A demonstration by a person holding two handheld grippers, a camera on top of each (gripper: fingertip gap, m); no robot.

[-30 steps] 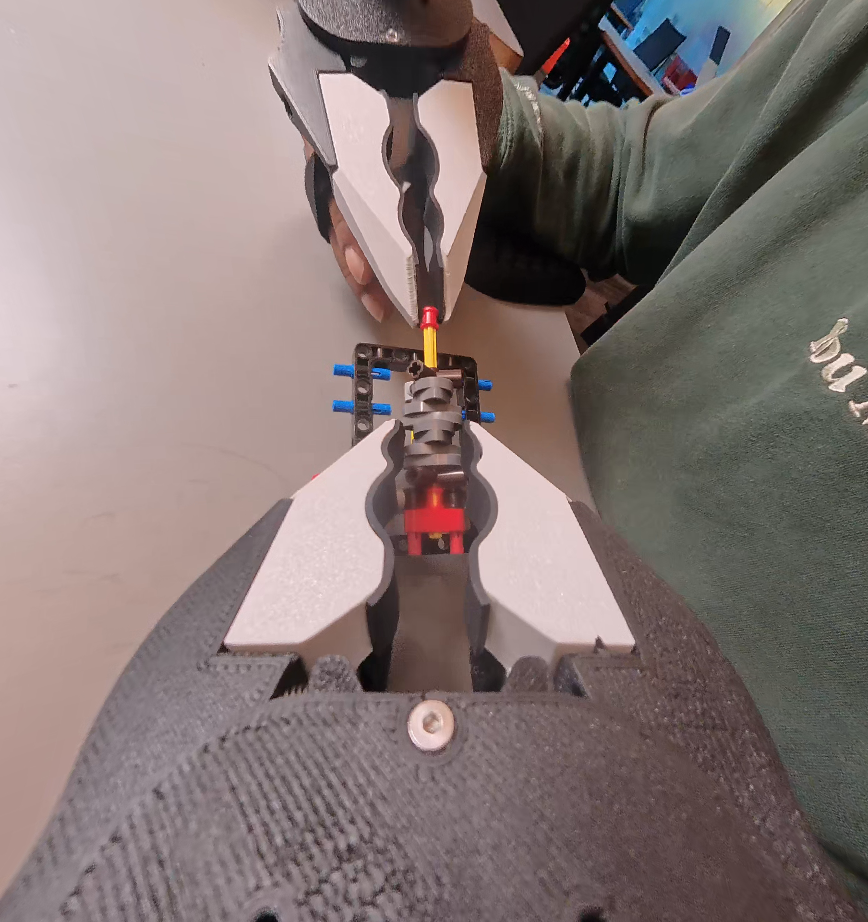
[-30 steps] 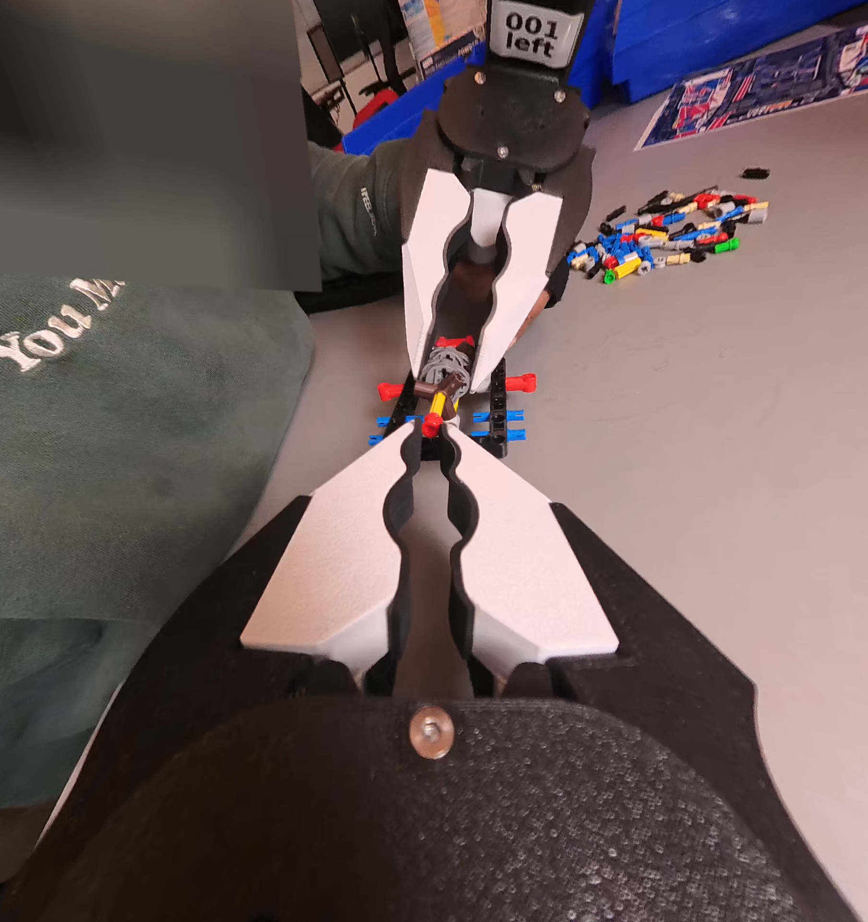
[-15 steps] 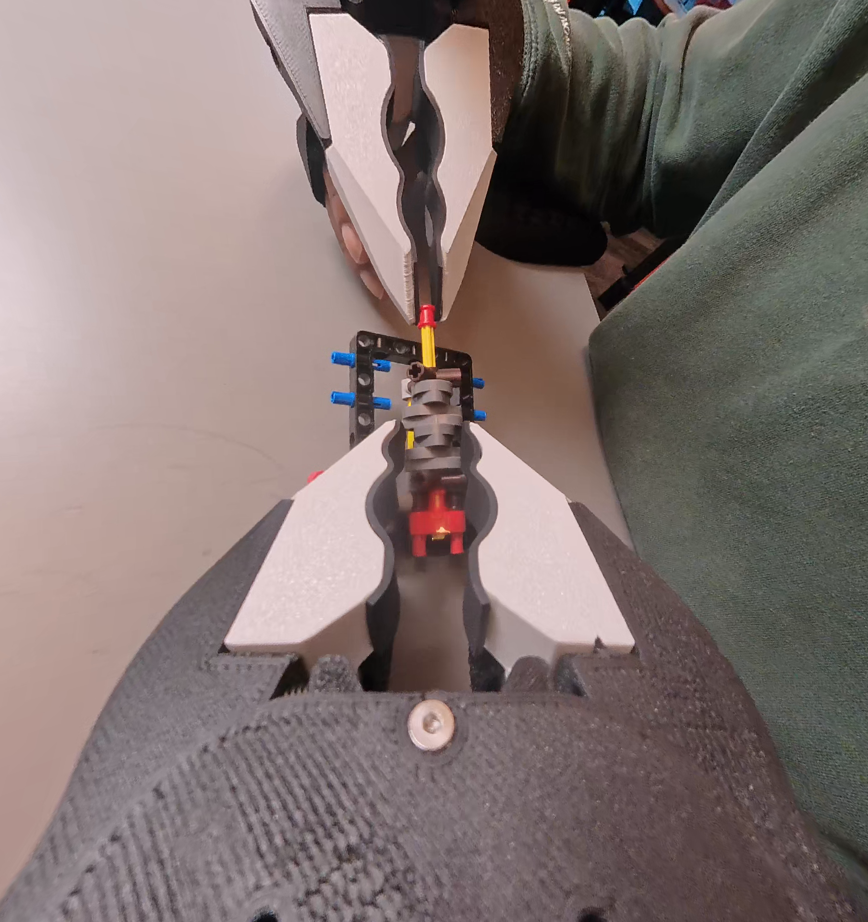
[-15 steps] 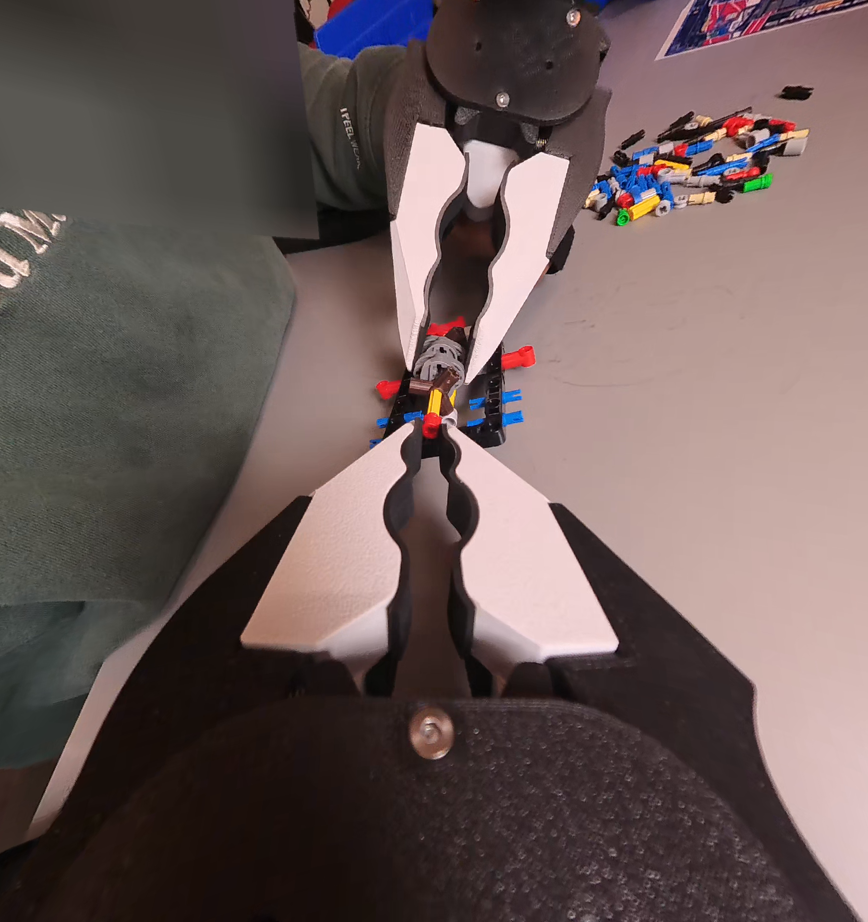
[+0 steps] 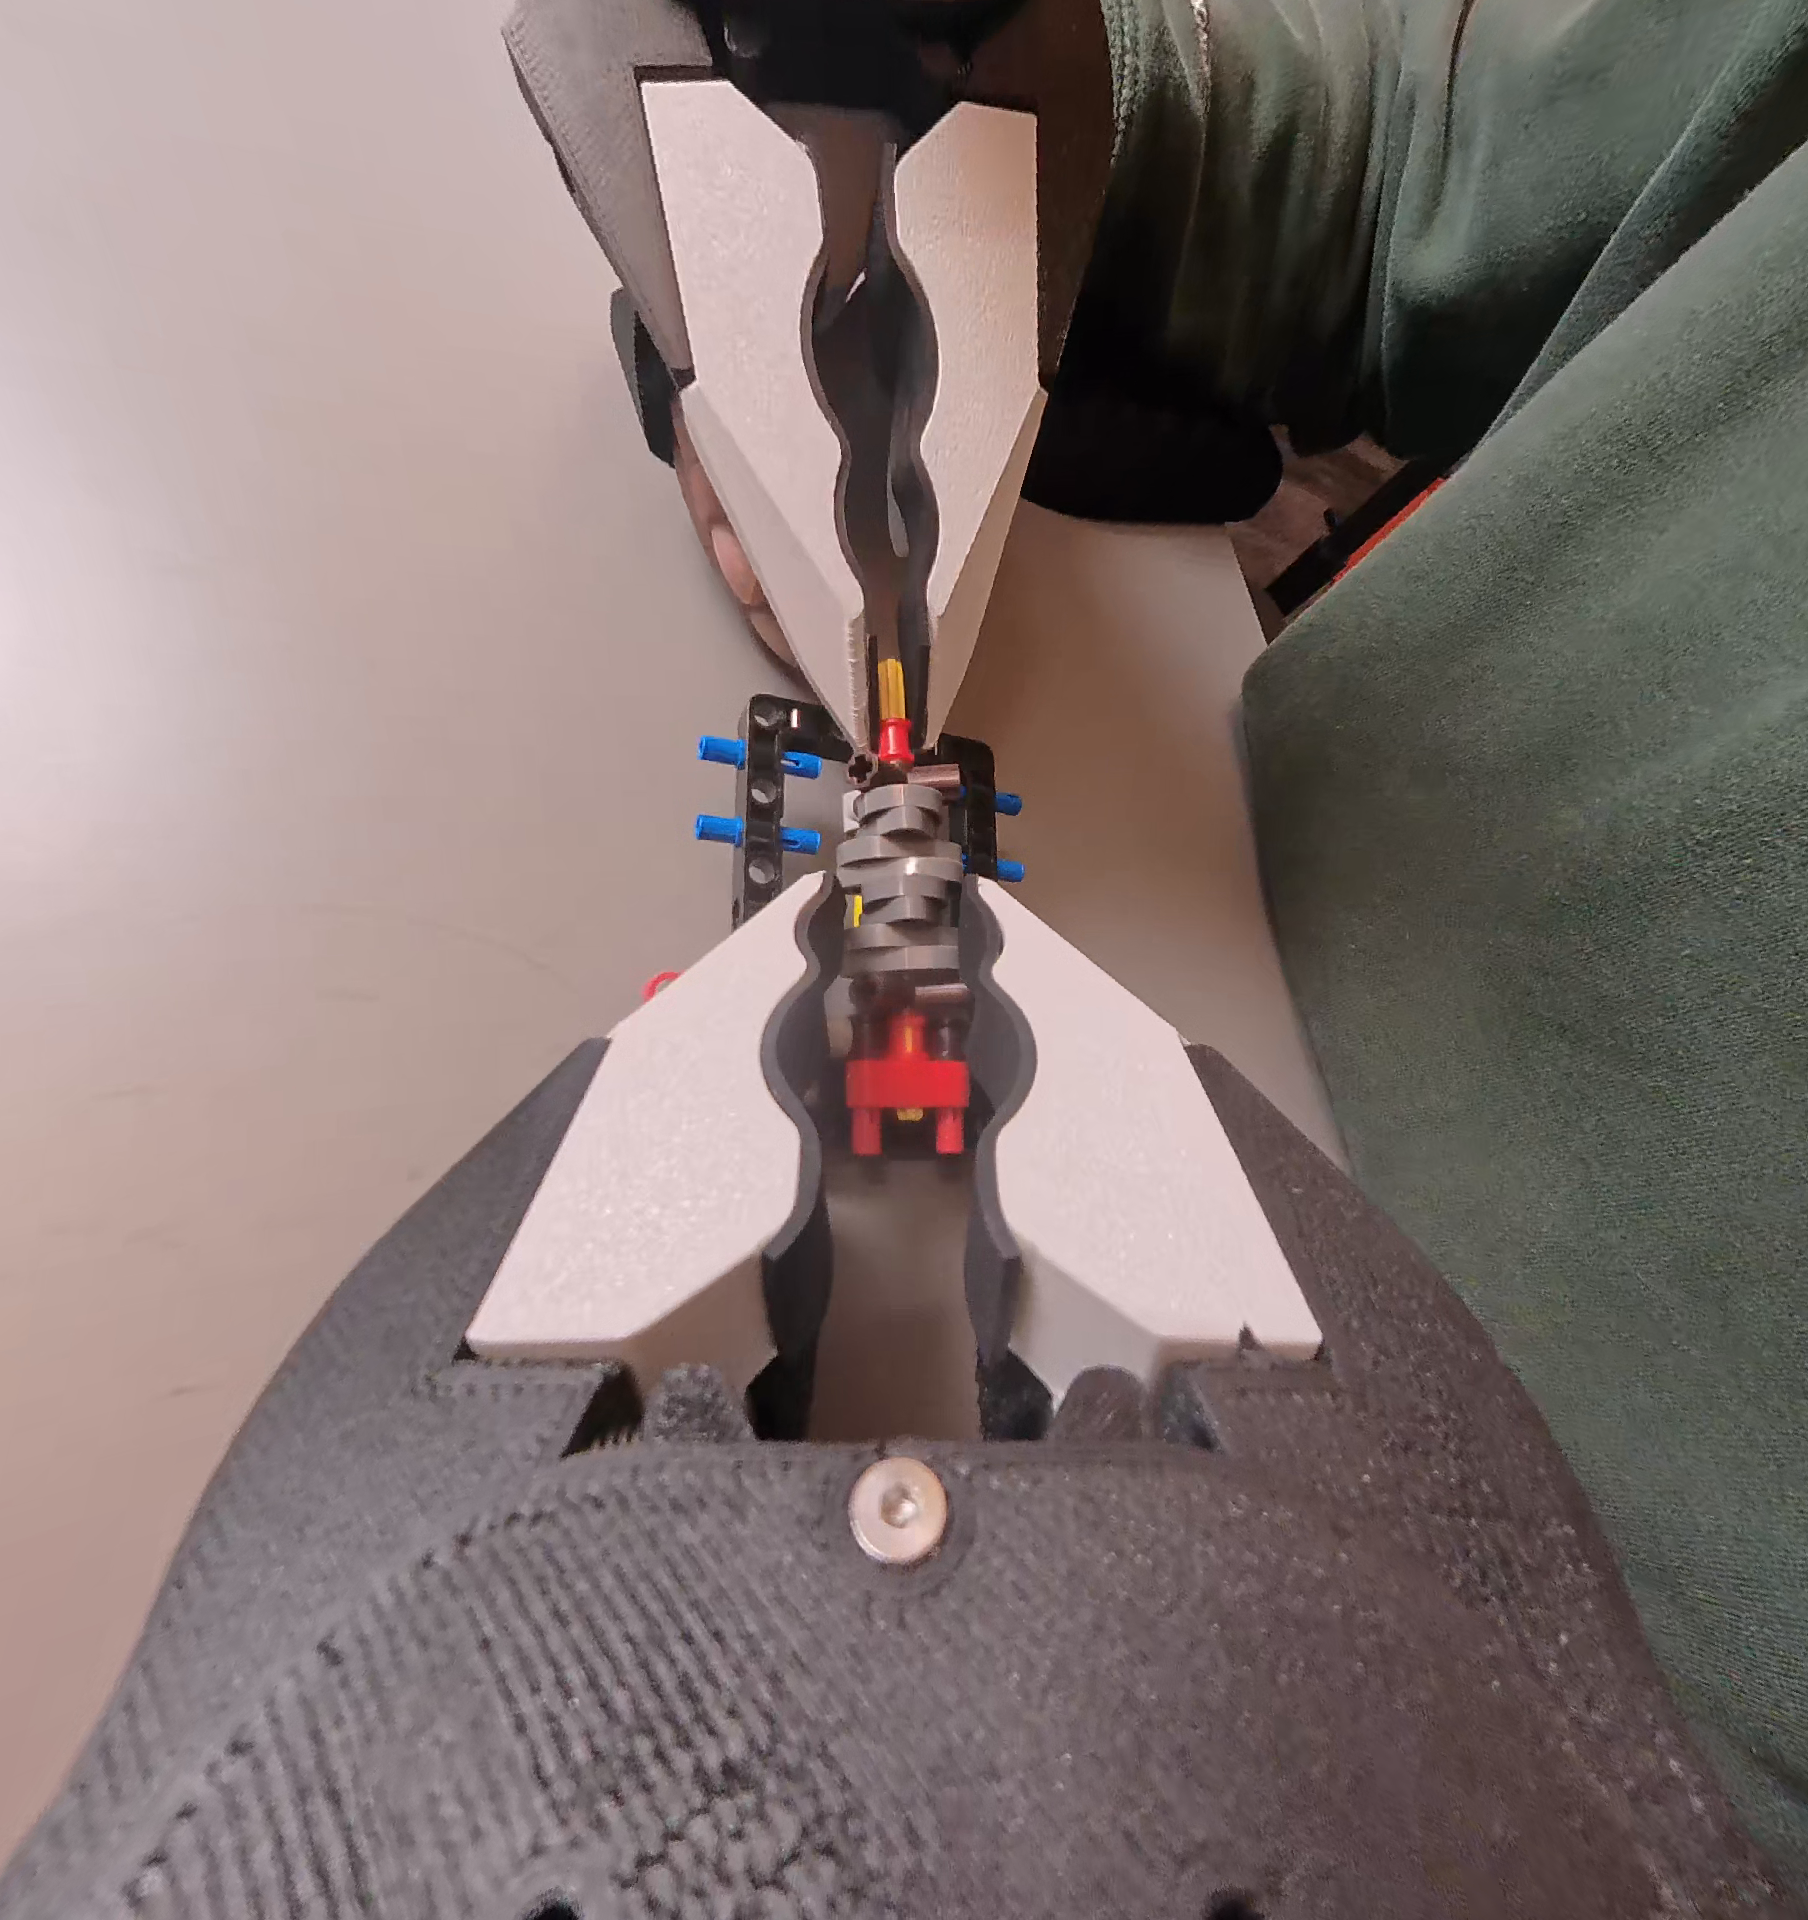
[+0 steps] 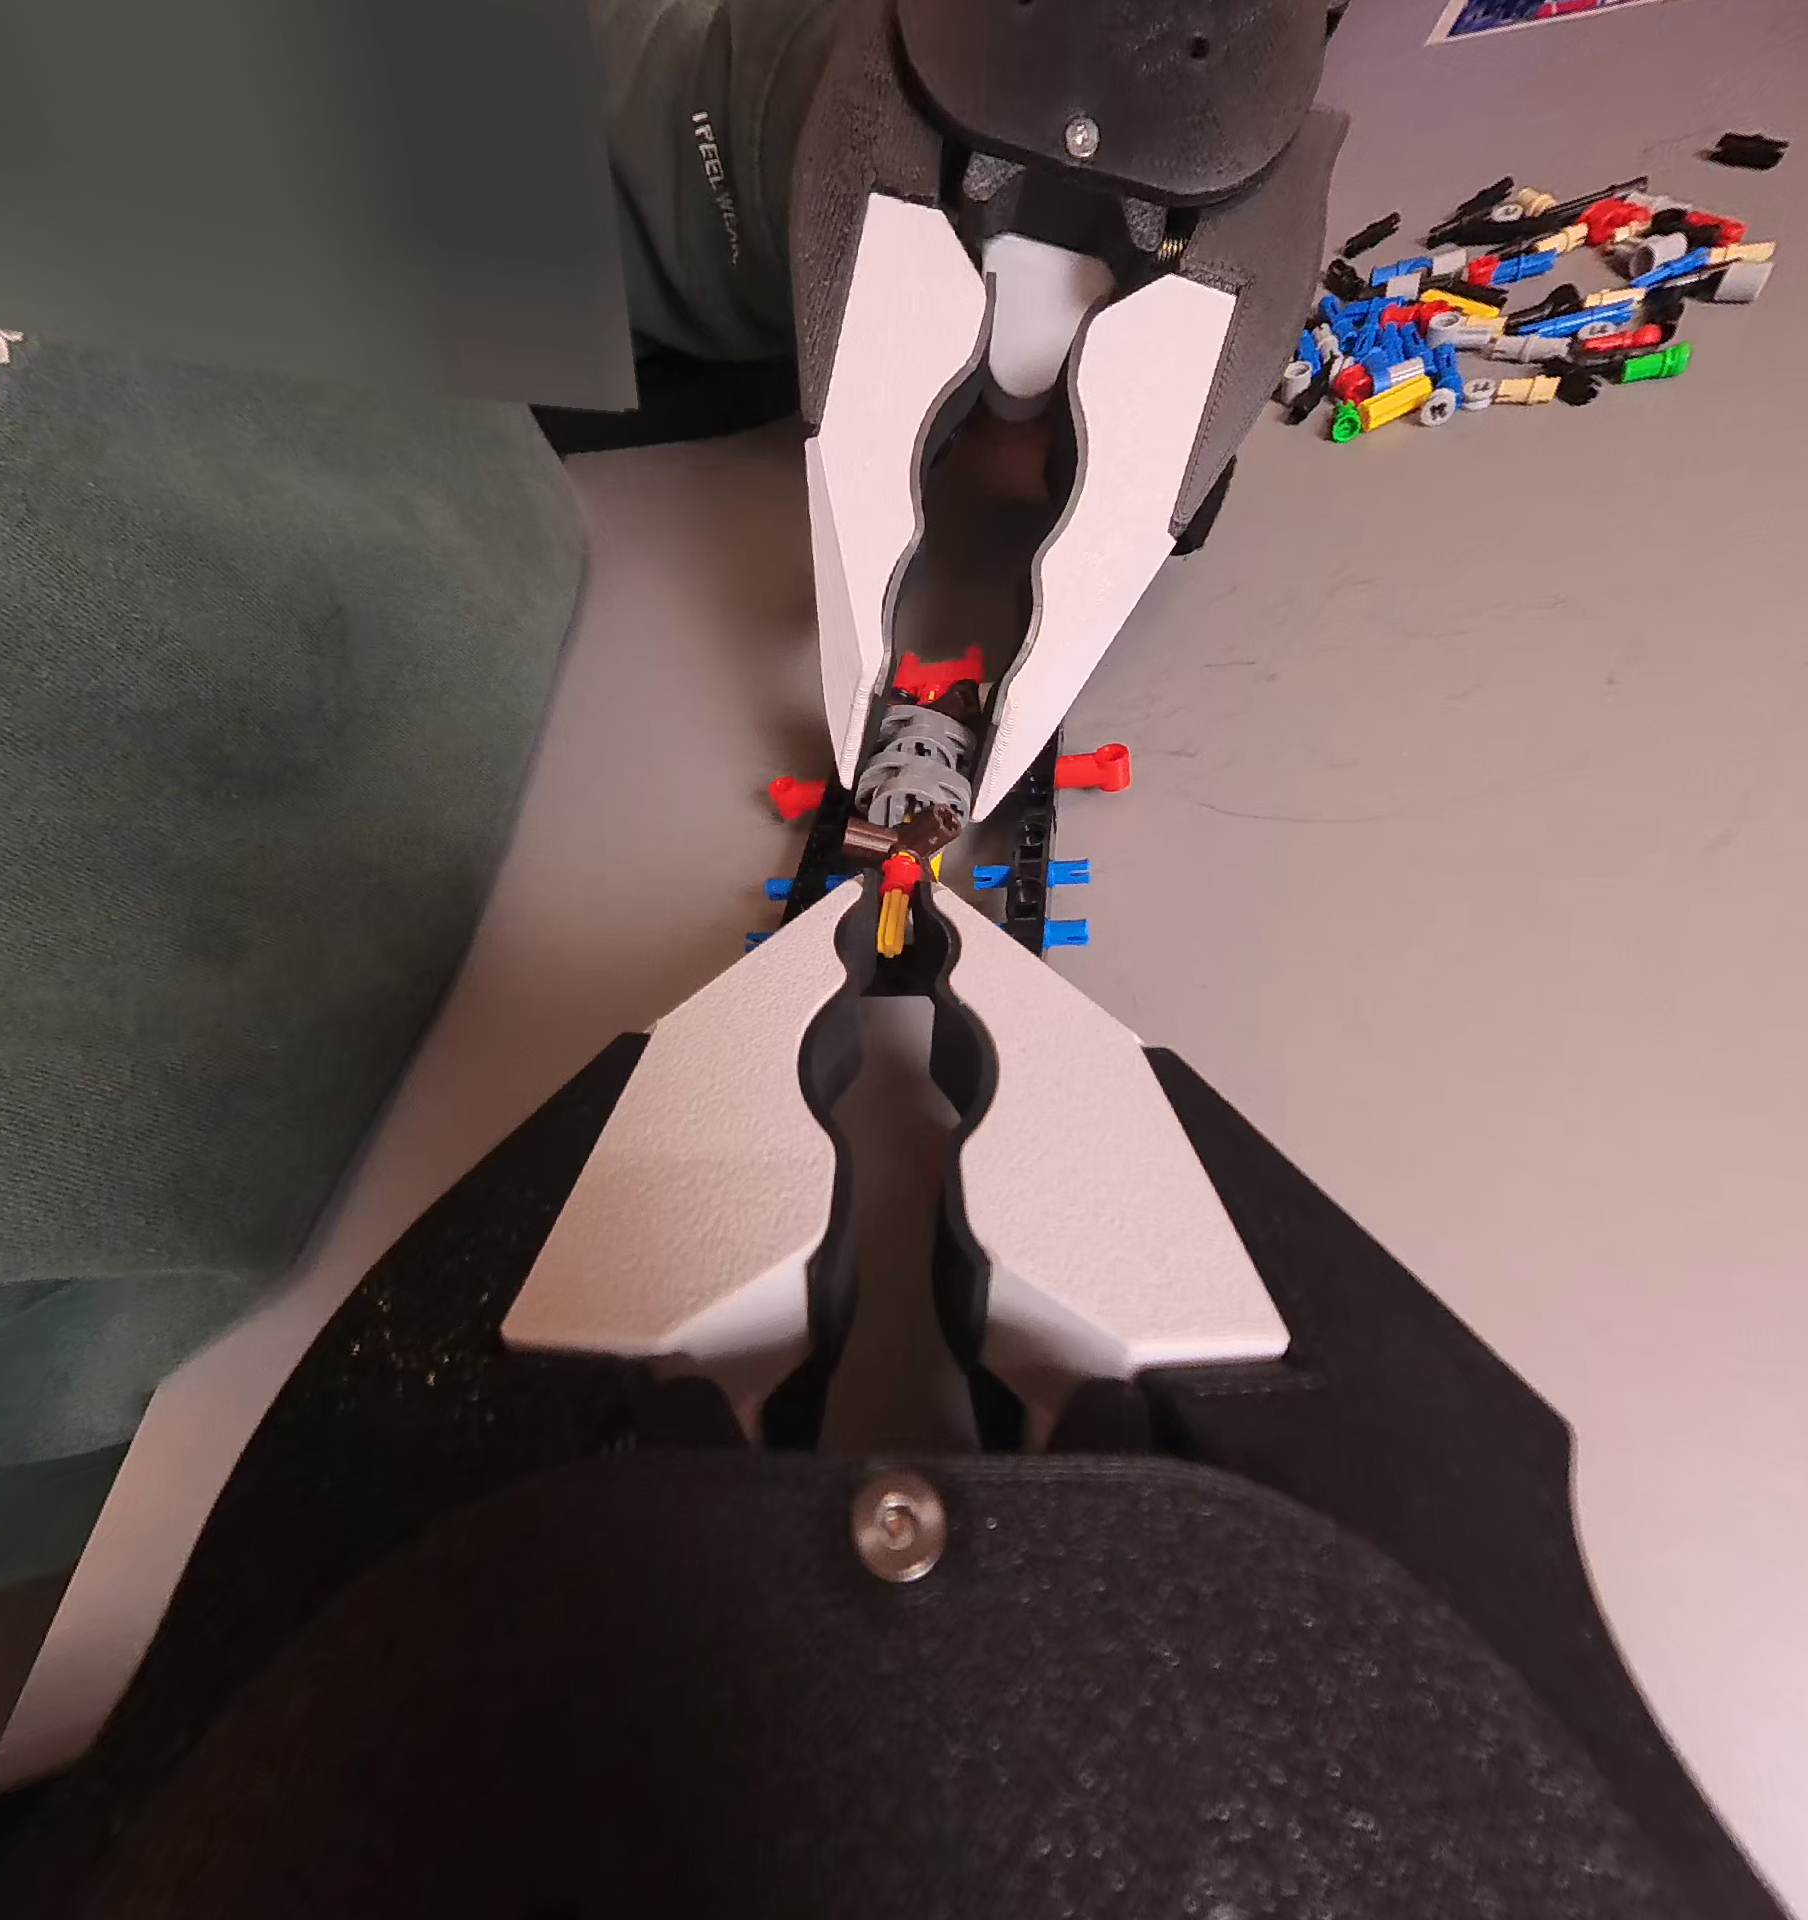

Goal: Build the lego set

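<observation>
While clamped: yellow axle (image 6: 891, 914) between right tongs (image 6: 898, 906)

The left claw (image 5: 900, 914) is clamping a stack of grey gear pieces (image 5: 900, 883) with a red connector (image 5: 905, 1086) at its near end. Opposite, the right claw (image 5: 895, 717) is pinching a yellow axle (image 5: 889, 681) with a red bush (image 5: 892, 740) against the stack's far end. A black frame (image 5: 765, 821) with blue pins (image 5: 718, 748) is lying on the bench (image 5: 256, 623). A green sleeve (image 5: 1502, 208) is filling the right side.

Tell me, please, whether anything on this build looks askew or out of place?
Only the small brown connector by the red bush on the yellow axle sits tilted across the grey stack; nothing looks spilled or damaged.
</observation>
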